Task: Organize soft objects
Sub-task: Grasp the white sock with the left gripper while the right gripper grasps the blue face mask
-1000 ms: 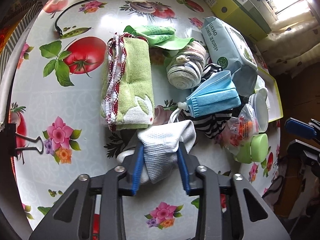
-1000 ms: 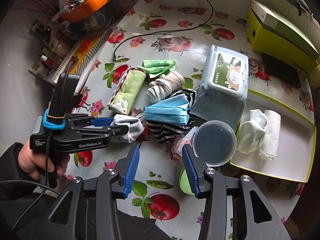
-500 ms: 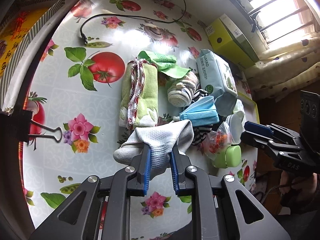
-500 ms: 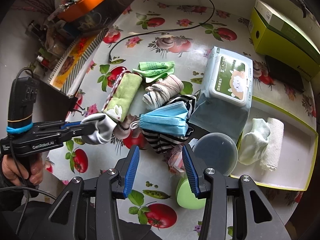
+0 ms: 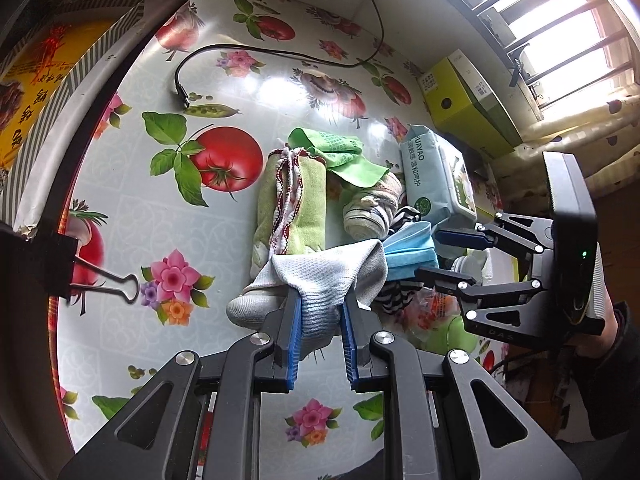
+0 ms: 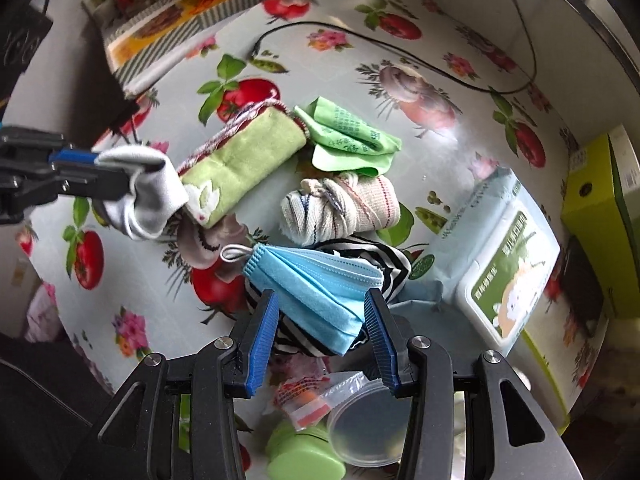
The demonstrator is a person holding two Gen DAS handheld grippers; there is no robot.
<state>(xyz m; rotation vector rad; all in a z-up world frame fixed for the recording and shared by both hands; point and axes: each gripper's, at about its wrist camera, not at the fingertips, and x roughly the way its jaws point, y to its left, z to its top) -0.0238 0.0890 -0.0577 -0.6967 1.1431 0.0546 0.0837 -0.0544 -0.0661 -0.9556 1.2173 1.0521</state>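
2 grippers are in view. Left gripper (image 5: 320,320) is clamped on the white sock (image 5: 320,276), lifted at 9 o'clock of the green towel (image 6: 236,160). Right gripper (image 6: 320,320) stands open, pads astride the blue mask (image 6: 316,284) atop striped cloth (image 6: 380,256), not pressing.

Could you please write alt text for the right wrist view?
The open right gripper hangs over a folded blue face mask on striped cloth, pads not pressing it. At left, the left gripper pinches a white sock beside a rolled green towel.
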